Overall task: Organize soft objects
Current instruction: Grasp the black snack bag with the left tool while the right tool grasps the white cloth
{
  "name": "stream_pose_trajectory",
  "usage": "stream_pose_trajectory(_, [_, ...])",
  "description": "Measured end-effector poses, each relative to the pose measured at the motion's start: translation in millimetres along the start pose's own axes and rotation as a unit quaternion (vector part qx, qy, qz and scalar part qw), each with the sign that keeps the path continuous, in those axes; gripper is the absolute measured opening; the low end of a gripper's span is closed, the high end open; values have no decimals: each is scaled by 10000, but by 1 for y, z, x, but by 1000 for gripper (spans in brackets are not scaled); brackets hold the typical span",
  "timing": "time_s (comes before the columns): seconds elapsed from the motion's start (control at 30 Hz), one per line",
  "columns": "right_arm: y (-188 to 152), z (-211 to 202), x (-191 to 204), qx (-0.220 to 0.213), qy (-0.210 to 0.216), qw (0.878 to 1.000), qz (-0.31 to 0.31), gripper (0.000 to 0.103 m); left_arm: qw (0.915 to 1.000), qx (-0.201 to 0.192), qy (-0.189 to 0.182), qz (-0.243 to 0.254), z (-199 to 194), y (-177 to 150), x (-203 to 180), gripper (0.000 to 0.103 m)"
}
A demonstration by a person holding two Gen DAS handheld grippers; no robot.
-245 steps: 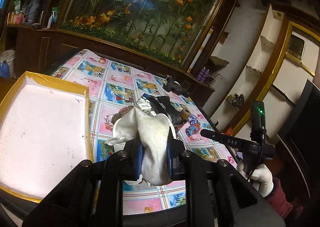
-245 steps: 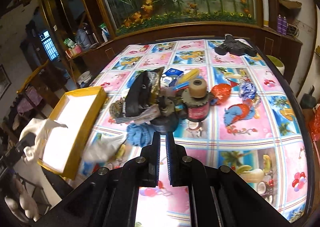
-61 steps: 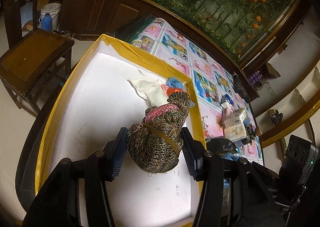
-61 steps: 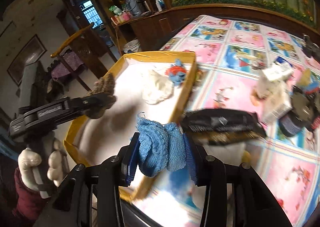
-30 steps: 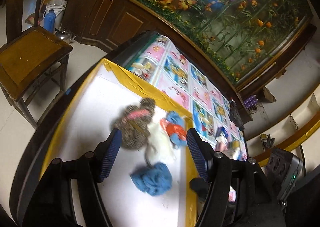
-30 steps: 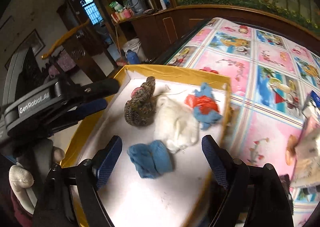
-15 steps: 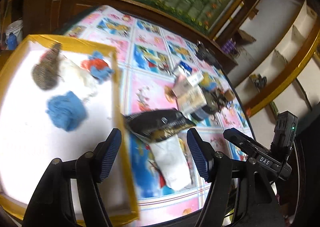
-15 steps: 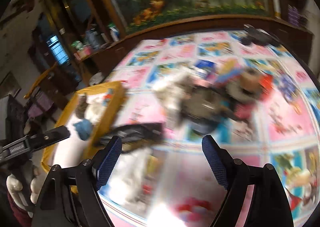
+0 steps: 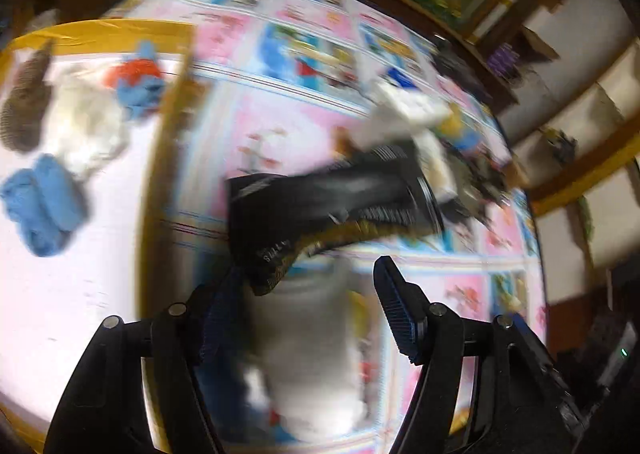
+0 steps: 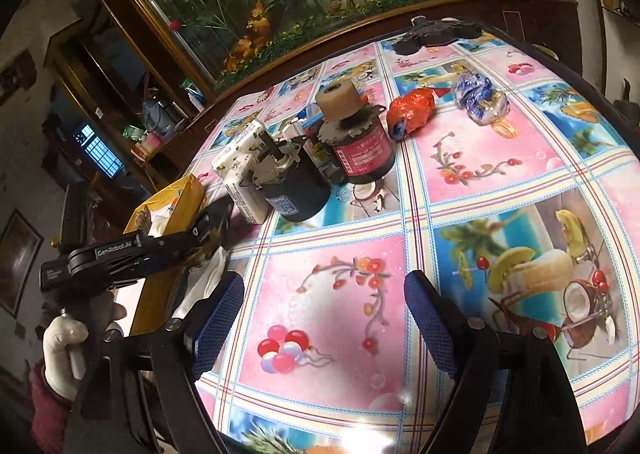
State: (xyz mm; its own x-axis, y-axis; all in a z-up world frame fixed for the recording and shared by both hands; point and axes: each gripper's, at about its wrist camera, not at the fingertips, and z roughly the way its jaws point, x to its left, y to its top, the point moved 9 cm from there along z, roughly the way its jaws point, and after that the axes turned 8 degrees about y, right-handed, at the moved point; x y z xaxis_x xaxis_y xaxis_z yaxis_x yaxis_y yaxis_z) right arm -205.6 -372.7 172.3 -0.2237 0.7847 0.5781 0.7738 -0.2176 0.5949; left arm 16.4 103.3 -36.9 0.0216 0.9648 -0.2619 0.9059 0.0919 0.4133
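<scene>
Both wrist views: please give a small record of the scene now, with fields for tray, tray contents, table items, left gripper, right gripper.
tray: yellow-rimmed tray, white inside, at the table's edge
tray contents: blue knit, white cloth, brown knit, red-blue toy
table items: black bag, white cloth piece, two motors, white box, red wrapper, blue wrapper
left gripper: open, empty, above the white cloth piece
right gripper: open, empty, above bare tablecloth

tray (image 9: 100, 39): left on table (image 10: 500, 158) | socks (image 9: 40, 202): in tray | pouch (image 9: 320, 198): right of tray
</scene>
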Motion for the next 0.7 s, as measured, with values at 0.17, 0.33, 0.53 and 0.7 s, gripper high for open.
stream_pose_trajectory(0.17, [-13,12,8,329,33,9993,-166,84,9989,-268,-330,216,-31,-4,-26,69])
stream_pose_trajectory(0.33, [-18,43,58,790,212,9946,-634,84,9973,-618,-347,-190,-56,9,-8,69])
stream_pose_trajectory(0.53, [-25,111,120,1479,203,9799,-1326,80,9968,-749,-142,-225,-57,26,8,70])
stream_pose_trajectory(0.7, [-27,131,131,1668,218,9721,-1634,33,9976,-627,256,134,-36,33,14,71])
